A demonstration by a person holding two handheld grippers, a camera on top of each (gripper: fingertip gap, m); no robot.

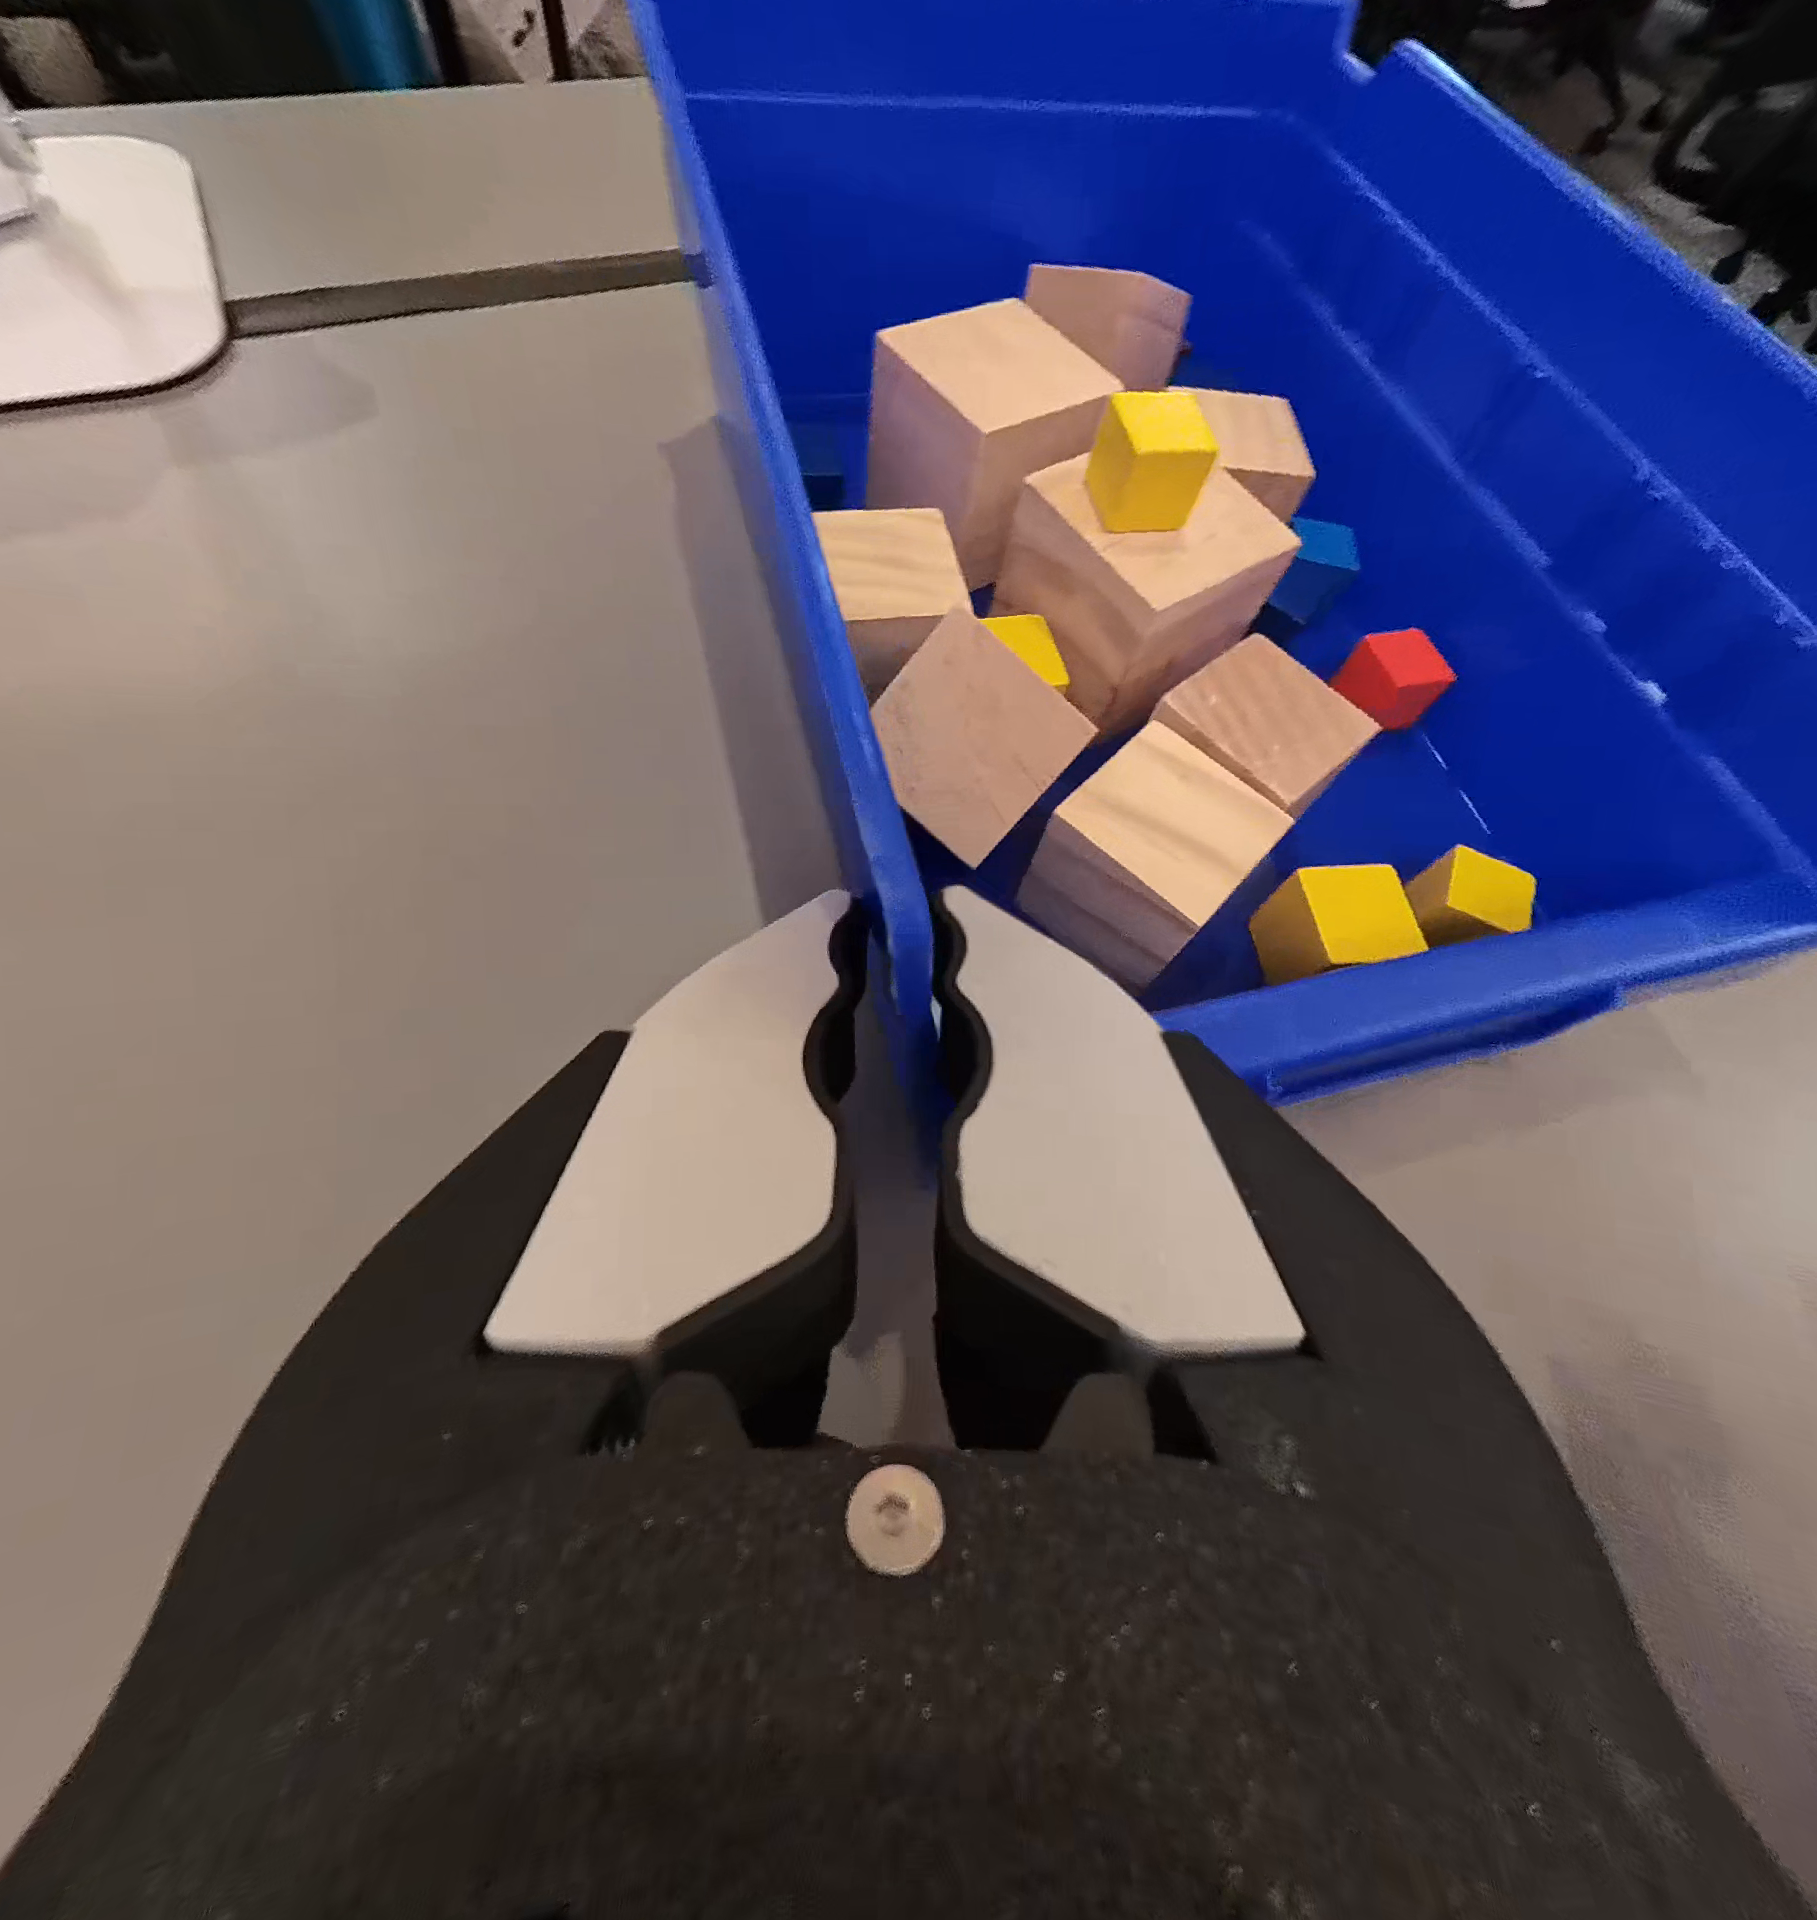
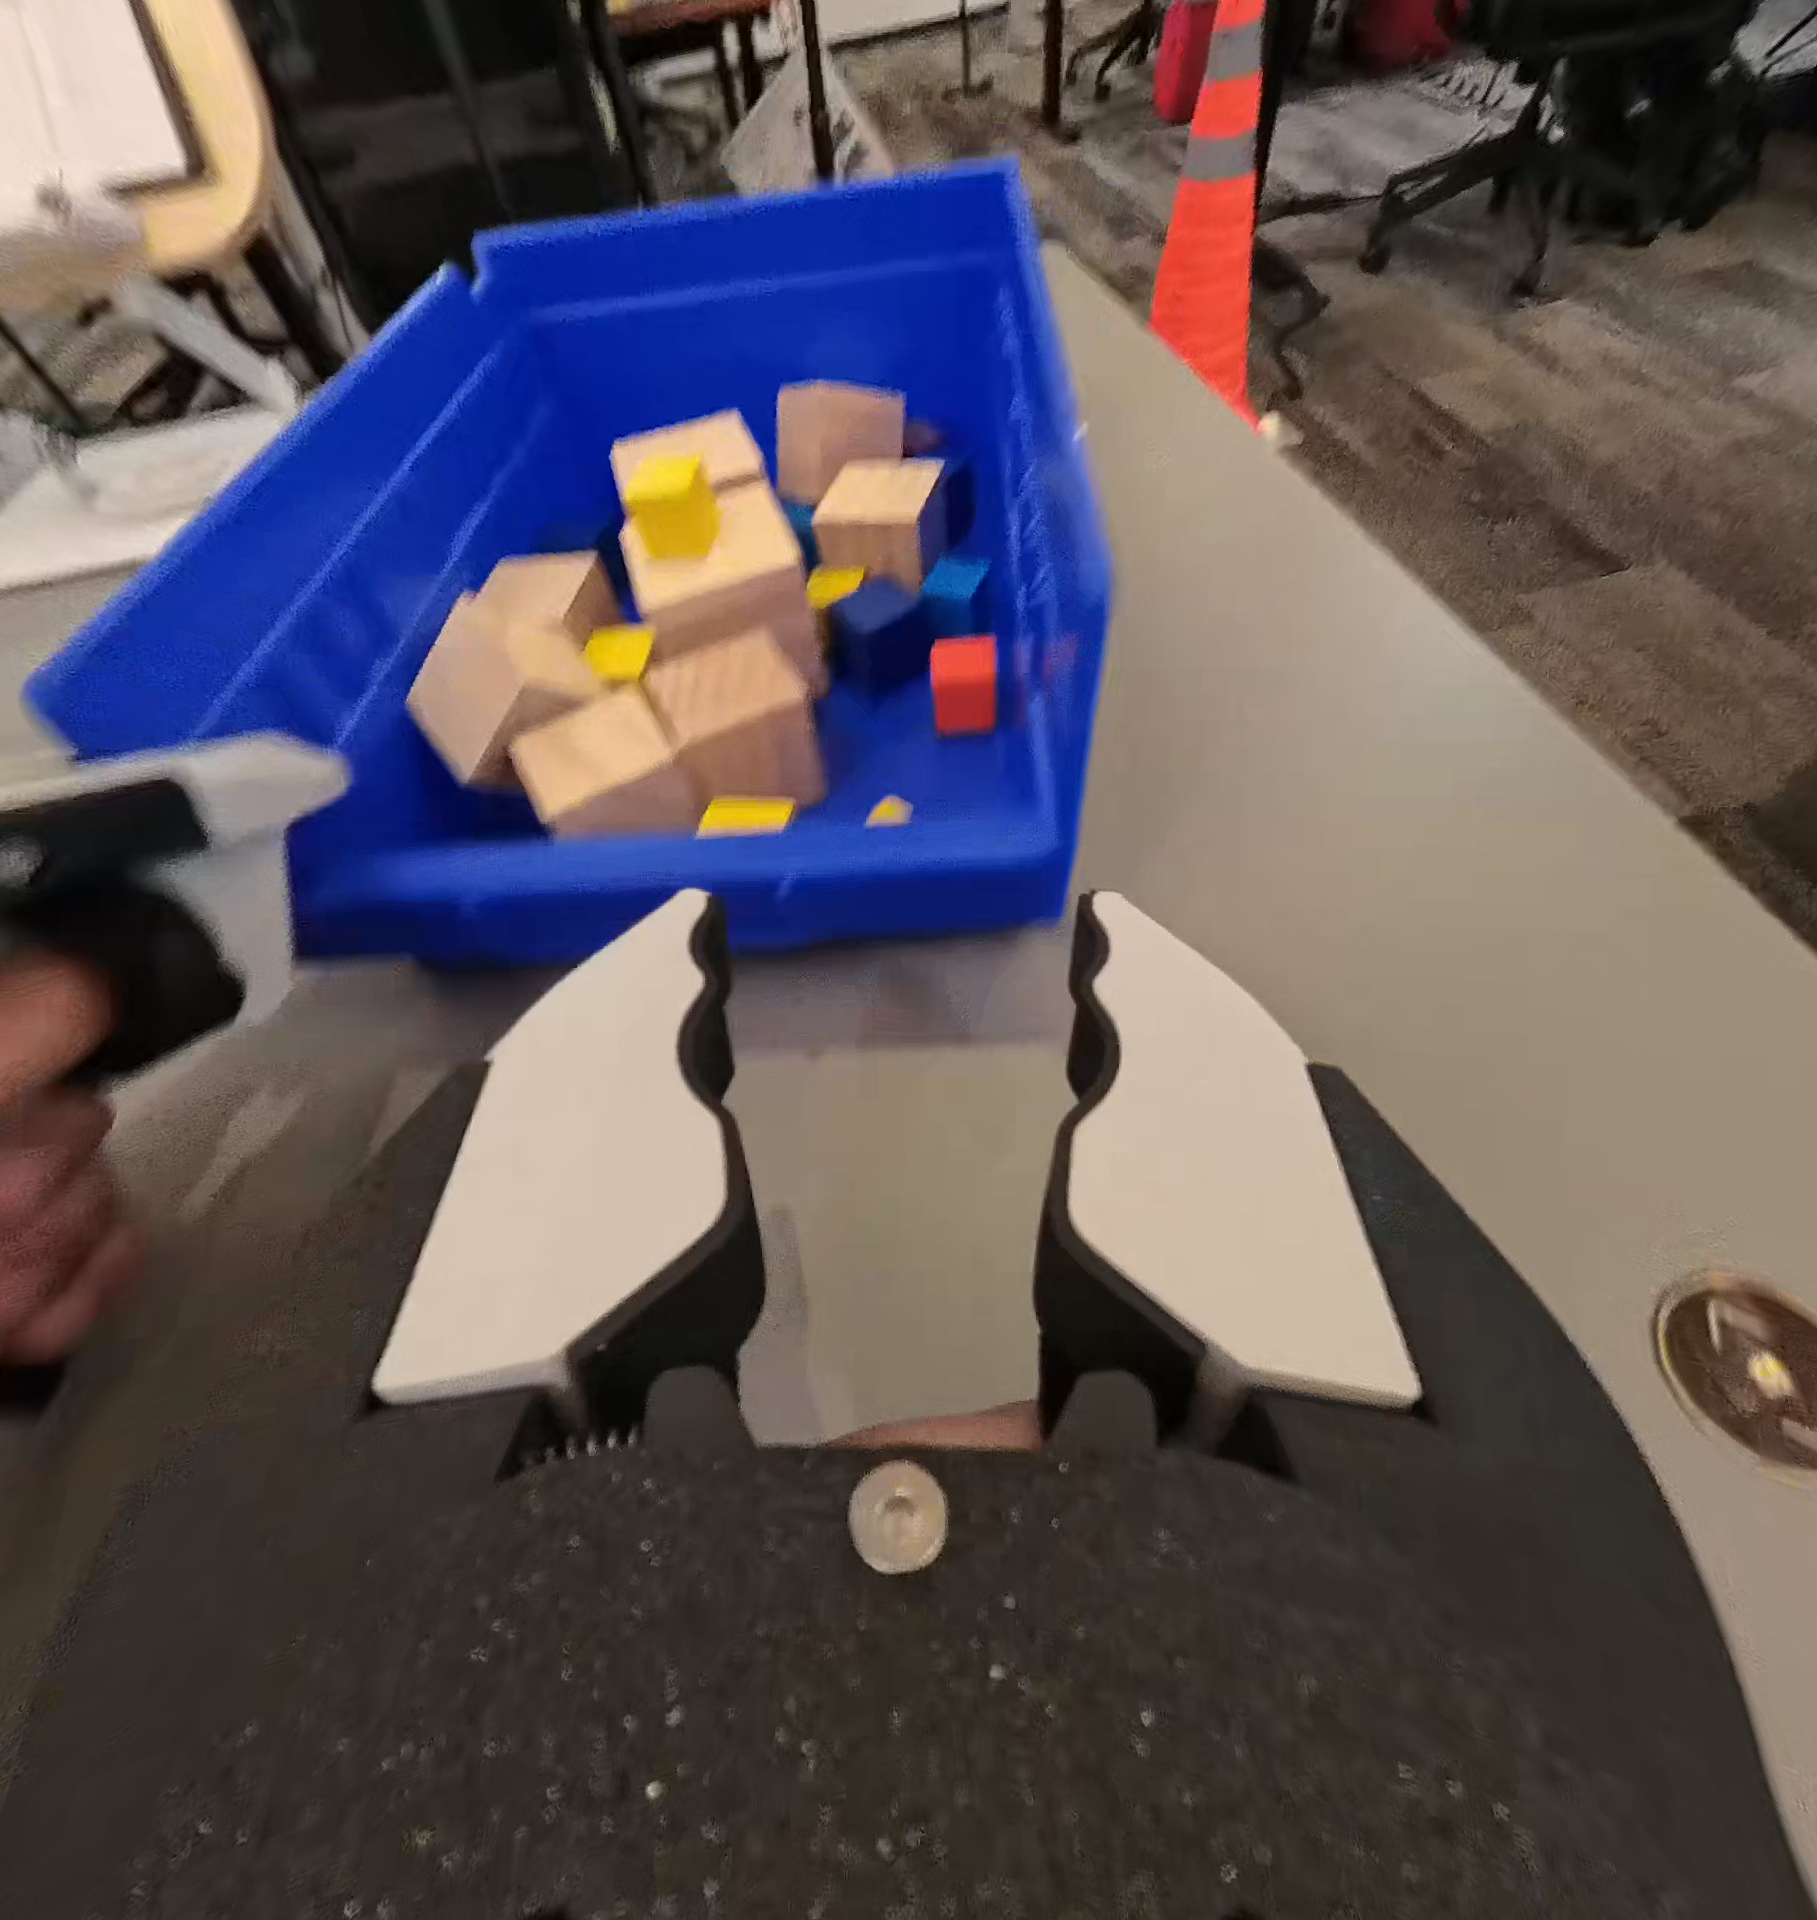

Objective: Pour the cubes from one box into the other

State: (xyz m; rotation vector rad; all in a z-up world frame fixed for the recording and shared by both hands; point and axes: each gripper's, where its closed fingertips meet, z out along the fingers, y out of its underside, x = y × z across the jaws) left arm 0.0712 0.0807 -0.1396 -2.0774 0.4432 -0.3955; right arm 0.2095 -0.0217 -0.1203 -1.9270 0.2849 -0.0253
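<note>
A blue plastic box (image 1: 1506, 540) sits on the grey table and holds several plain wooden cubes (image 1: 987, 426) plus small yellow, blue and red cubes (image 1: 1394, 675). My left gripper (image 1: 899, 914) is shut on the near left wall of the blue box at its corner. In the right wrist view the same blue box (image 2: 675, 894) lies ahead with the cubes (image 2: 717, 582) inside. My right gripper (image 2: 899, 914) is open and empty, just short of the box's near wall. The left gripper (image 2: 249, 779) shows at the box's left corner, held by a hand (image 2: 21, 1143). No second box is in view.
The grey table (image 1: 312, 779) stretches to the left, with a white stand base (image 1: 73, 270) at the far left. A round metal insert (image 2: 1766, 1371) sits in the table at the right. An orange cone (image 2: 1210, 208) and chairs stand on the floor beyond the table edge.
</note>
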